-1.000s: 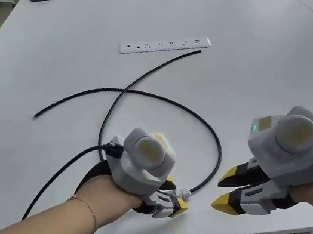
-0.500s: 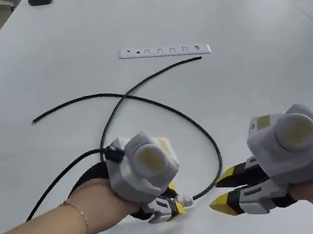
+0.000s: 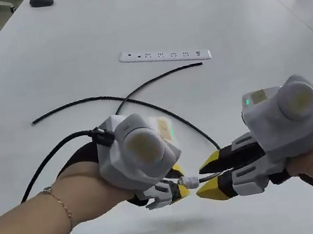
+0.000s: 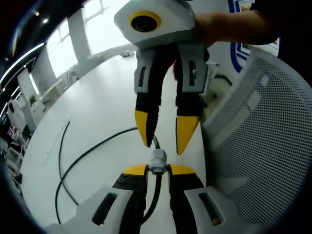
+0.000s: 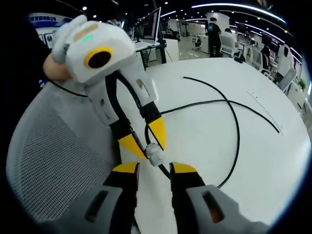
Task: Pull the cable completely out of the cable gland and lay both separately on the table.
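A white cable gland sits on a long black cable that loops across the white table. My left gripper is shut on the gland and holds it up near the table's front edge. In the left gripper view the gland is pinched between my yellow tips. My right gripper faces it, open, its jaws on either side of the cable just past the gland. In the right gripper view the cable runs between my open jaws toward the gland.
A white power strip lies at the back of the table, beyond the cable's free end. A dark mouse sits at the far left corner. A mesh office chair stands close below the table's front edge.
Both grippers have risen off the table and come together. The right gripper moved left until its open jaws straddle the cable at the gland, which the left gripper has kept hold of.
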The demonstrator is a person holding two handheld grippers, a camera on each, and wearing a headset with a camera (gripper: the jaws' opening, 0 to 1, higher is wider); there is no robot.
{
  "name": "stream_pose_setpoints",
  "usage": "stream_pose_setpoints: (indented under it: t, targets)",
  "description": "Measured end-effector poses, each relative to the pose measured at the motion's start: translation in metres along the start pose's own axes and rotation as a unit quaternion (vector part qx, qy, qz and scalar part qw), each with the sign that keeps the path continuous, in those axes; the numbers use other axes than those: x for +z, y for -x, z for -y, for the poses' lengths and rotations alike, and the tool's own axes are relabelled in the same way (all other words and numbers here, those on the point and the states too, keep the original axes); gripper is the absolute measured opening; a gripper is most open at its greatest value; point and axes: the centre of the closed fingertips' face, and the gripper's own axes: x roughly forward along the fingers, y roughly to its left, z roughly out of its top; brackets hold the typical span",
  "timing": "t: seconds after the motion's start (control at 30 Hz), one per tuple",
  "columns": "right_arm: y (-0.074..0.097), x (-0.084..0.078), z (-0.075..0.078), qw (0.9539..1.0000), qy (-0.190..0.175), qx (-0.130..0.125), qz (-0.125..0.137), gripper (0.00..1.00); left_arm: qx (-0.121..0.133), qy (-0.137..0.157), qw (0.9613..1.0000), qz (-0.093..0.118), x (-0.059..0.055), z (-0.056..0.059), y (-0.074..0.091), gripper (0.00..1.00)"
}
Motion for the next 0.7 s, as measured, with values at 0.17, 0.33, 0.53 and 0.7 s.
stream_pose_setpoints:
  t: [0.17, 0.33, 0.53, 0.7]
  targets:
    - [0.001, -0.002, 0.004, 0.9985, 0.044, 0.004, -0.032, 0.24, 0.025, -0.055, 0.9982, 0.005, 0.007, -0.006, 0.002, 0.17]
    - [0.0, 0.0, 0.004, 0.9962, 0.07, 0.02, -0.047, 0.23, 0.028, -0.093, 0.9952, 0.015, 0.012, -0.005, 0.003, 0.17]
    - [-0.002, -0.002, 0.003, 0.9916, 0.09, 0.053, -0.076, 0.23, 0.06, -0.17, 0.9836, 0.003, 0.016, -0.009, 0.001, 0.17]
    - [-0.003, 0.0, 0.004, 0.9897, 0.095, 0.065, -0.086, 0.23, 0.076, -0.226, 0.9712, -0.001, 0.021, -0.01, 0.001, 0.17]
